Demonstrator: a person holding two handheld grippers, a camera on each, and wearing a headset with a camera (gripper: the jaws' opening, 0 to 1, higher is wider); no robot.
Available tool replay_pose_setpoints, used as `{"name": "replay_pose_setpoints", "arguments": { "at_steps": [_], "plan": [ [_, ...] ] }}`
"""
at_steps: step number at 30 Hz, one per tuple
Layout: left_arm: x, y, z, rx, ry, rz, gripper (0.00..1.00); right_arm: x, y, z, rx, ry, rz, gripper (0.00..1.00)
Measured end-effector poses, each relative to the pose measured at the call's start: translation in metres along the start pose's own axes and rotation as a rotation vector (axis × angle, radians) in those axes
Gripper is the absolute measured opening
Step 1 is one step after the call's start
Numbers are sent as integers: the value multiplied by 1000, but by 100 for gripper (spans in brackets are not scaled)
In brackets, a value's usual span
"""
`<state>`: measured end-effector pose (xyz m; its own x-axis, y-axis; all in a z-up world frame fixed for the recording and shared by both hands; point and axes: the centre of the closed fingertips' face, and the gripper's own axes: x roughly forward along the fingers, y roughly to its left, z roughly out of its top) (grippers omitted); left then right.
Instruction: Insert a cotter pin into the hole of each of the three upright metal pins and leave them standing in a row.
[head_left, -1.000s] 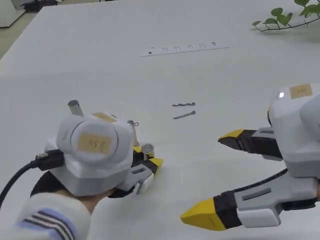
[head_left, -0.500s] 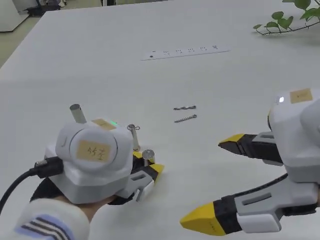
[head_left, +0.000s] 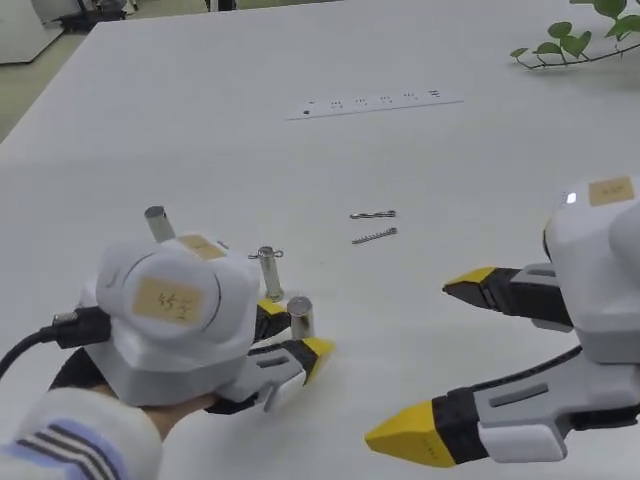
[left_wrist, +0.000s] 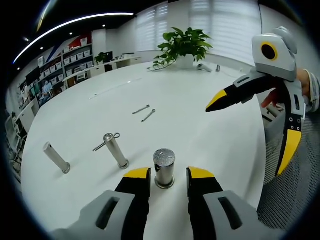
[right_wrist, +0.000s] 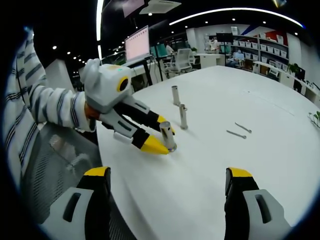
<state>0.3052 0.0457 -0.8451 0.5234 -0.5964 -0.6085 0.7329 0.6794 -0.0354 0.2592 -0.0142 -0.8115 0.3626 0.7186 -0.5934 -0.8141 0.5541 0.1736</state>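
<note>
— Whereabouts of the nearest metal pin (head_left: 299, 316)?

— Upright on the table (head_left: 450, 150), toward its near left corner, right between the jaws of the left gripper (head_left: 297, 328). Jaws parted, flanking the shaft with slim gaps on both sides; not clamped on it, going by the left gripper view.

— And the rest of the row?

— Middle pin (head_left: 268, 272) just behind, upright, with a fitted cotter pin (head_left: 265, 254) through its top. Far pin (head_left: 157, 222) beyond that, toward the left edge, upright and bare.

— Direction to the next cotter?

— Two loose cotter pins (head_left: 372, 214) flat on the table, close together, toward its middle, beyond and to the right of the row. Long axes roughly along the far edge, so crosswise to a reach from the near edge.

— Nearer tool?

— Right gripper (head_left: 425, 360), by the near right corner, spread wide and holding nothing. Probably the one for the pick-up, with the left steadying the nearest metal pin.

— Obstacles?

— None between the right gripper and the loose cotter pins. Power strip (head_left: 372, 101) well beyond, plant (head_left: 575, 35) at the far right corner; both out of the way.
</note>
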Motion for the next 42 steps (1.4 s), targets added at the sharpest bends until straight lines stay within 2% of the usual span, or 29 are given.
{"name": "replay_pose_setpoints", "arguments": {
  "at_steps": [3,4,5,8,11,13,15,19,21,25,28,30,32,34,36,39,42],
  "plan": [
    [-3,-5,-3,1,4,-35,34,0,0,0,-1,3,1,96],
    [-5,-9,2,38,-39,-70,34,0,-1,-1,-2,5,0,96],
    [-8,-11,4,39,-53,-73,34,-1,-2,-1,-3,6,-3,96],
    [-15,-16,7,26,-63,-109,37,-2,-4,0,0,3,-8,96],
    [-20,-20,6,44,-62,-136,48,-3,-7,-1,0,6,-18,96],
    [-23,-23,6,36,-61,-158,56,-5,-9,-2,3,8,-24,96],
    [-27,-25,6,24,-67,-171,59,-5,-10,-2,9,7,-26,96],
    [-32,-25,3,-11,-82,-179,63,-7,-13,-4,11,14,-32,96],
    [-35,-28,2,-70,-91,-197,64,-8,-15,-6,15,19,-35,96],
    [-39,-22,-2,-65,-95,-176,68,-9,-19,-7,23,21,-41,96],
    [-41,-19,-5,-106,-102,-177,79,-10,-20,-8,24,26,-42,96],
    [-42,-16,-8,-107,-103,-174,89,-10,-20,-8,28,27,-39,96],
    [-44,-15,-10,-105,-99,-173,90,-11,-19,-2,55,-6,-25,96],
    [-45,-14,-12,-121,-99,-175,92,-12,-19,0,65,-13,-21,96],
    [-46,-16,-11,-126,-104,-188,100,-12,-19,0,63,-12,-25,96],
    [-50,-17,-9,-138,-126,-198,99,-13,-20,-1,58,-3,-26,96],
    [-51,-17,-10,-134,-125,-198,99,-13,-19,-2,59,2,-27,96]
  ]
}}
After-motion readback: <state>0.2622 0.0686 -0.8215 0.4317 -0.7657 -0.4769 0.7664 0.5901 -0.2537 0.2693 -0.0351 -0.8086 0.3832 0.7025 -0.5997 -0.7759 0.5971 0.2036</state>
